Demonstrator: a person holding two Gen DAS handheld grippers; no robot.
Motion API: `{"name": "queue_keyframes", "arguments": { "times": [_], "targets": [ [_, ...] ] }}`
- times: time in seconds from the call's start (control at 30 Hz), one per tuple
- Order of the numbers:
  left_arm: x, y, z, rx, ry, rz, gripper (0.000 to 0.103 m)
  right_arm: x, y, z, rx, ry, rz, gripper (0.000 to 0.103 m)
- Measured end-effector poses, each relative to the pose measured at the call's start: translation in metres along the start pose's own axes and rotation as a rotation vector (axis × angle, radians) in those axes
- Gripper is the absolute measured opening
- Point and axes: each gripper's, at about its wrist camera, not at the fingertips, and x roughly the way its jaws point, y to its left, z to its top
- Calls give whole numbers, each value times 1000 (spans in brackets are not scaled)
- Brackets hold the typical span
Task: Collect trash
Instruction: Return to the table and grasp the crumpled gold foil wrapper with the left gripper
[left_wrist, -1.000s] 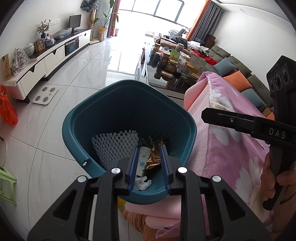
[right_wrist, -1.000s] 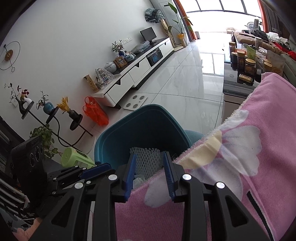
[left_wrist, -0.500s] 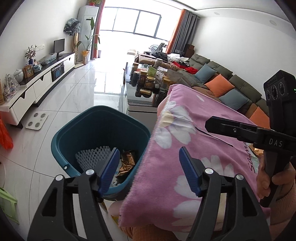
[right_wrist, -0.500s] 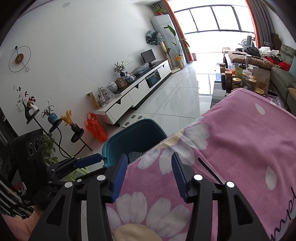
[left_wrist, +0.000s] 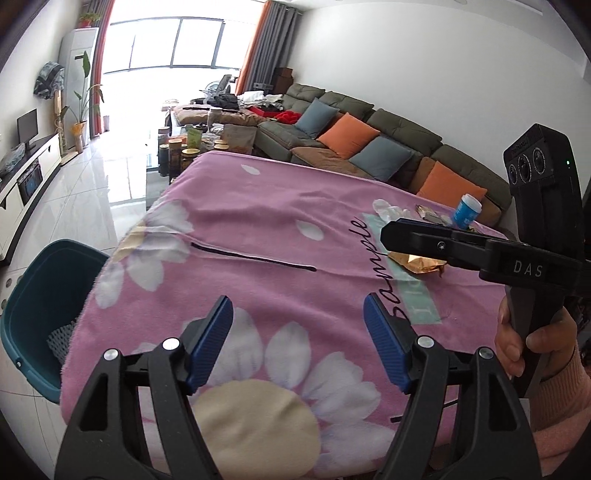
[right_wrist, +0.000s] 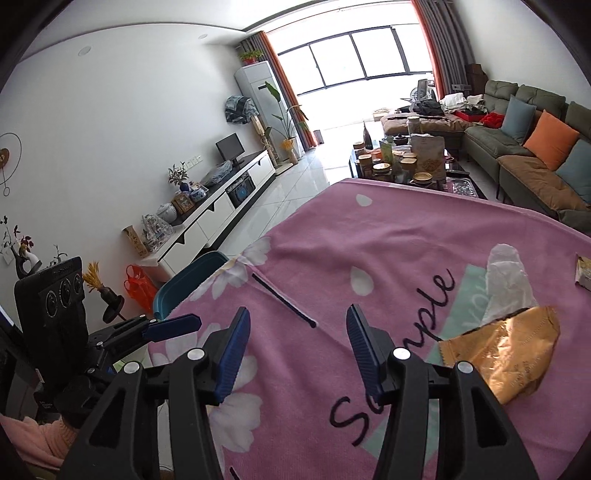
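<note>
A teal bin (left_wrist: 33, 295) stands on the floor left of the pink flowered blanket (left_wrist: 277, 229), with a white foam net (left_wrist: 61, 338) inside. My left gripper (left_wrist: 297, 306) hovers over the blanket's near edge, its jaws opening with nothing between them. My right gripper (right_wrist: 297, 310) is open and empty above the blanket. To its right lie a gold wrapper (right_wrist: 506, 354), crumpled clear plastic (right_wrist: 506, 280) and a small packet (right_wrist: 583, 273). The left wrist view also shows the gold wrapper (left_wrist: 421, 263) and a blue-and-white cup (left_wrist: 467, 212) behind it.
A grey sofa (left_wrist: 369, 133) with orange and blue cushions runs along the right wall. A dark coffee table (right_wrist: 406, 166) crowded with jars stands beyond the blanket. A white TV cabinet (right_wrist: 221, 199) lines the left wall, with an orange bag (right_wrist: 138, 284) near the bin.
Both grippers have swung right, from above the teal bin to over the pink blanket, and both jaws have spread wider. The bin has slid to the left edge of both views.
</note>
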Motion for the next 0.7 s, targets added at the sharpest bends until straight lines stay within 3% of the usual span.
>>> {"name": "queue_keyframes", "arguments": {
  "times": [0.47, 0.7],
  "targets": [
    [82, -106, 26, 146, 99, -187, 72, -61, -92, -14, 168, -111, -170, 52],
    [116, -134, 40, 181, 145, -210, 71, -71, -118, -16, 215, -137, -181, 52]
  ]
}}
